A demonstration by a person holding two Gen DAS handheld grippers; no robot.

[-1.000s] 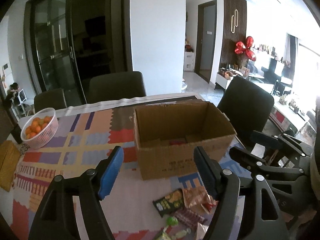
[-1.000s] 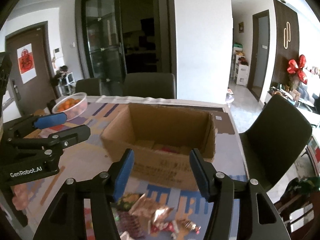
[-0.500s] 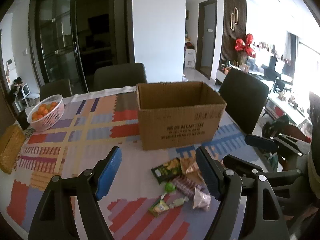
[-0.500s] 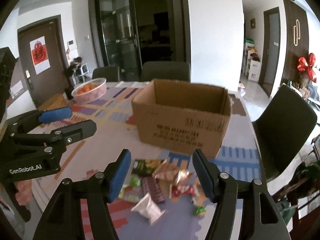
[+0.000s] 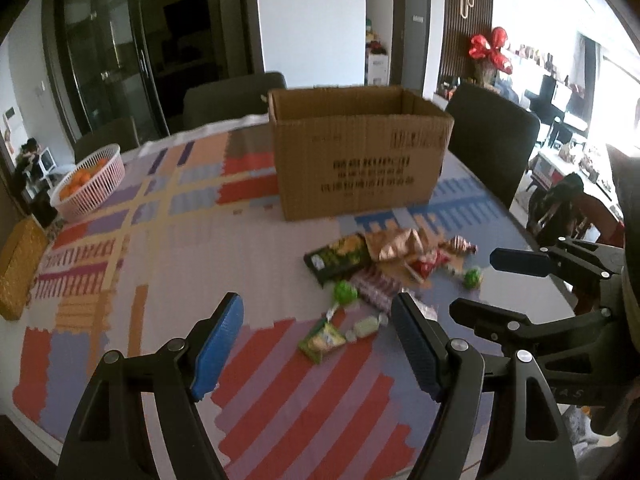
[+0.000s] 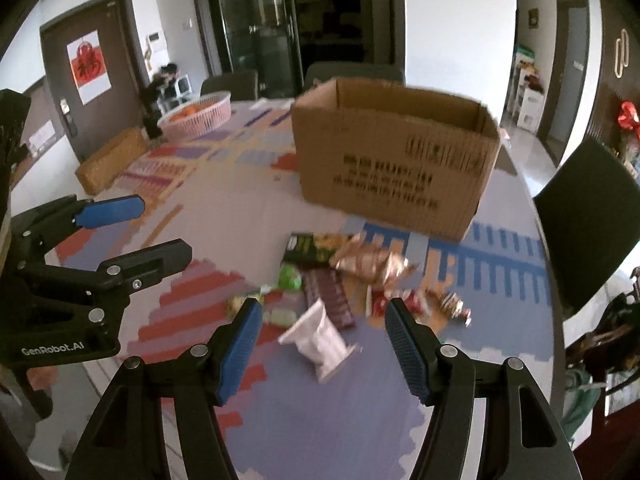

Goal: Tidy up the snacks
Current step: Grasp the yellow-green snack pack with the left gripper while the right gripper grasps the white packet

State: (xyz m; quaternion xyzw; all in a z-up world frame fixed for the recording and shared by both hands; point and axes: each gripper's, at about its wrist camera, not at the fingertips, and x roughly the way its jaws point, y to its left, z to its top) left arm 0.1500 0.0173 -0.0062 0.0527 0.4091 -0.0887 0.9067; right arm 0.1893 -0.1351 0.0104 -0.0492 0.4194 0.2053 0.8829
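Note:
An open cardboard box point(image 5: 360, 160) point(image 6: 396, 160) stands on the patterned table, its inside hidden from here. In front of it lies a loose pile of snacks: a dark green packet point(image 5: 338, 258), a gold wrapper point(image 5: 394, 242), a maroon bar point(image 6: 330, 296), round green candies point(image 5: 345, 291) and a white packet point(image 6: 316, 334). My left gripper point(image 5: 316, 312) hangs open above the near left edge of the pile, over a small green-yellow packet point(image 5: 322, 340). My right gripper point(image 6: 324, 310) is open just above the white packet, not touching it. Both grippers hold nothing.
A pink basket of oranges point(image 5: 90, 184) and a yellow woven pad point(image 5: 18, 268) sit at the table's far left. Dark chairs point(image 5: 492, 136) stand behind and right of the box. The two grippers are side by side, the right gripper point(image 5: 474, 282) close to my left one.
Both grippers have drawn back from the box and sunk toward the snack pile. The box's inside has dropped out of sight and the snacks now fill the middle of both views.

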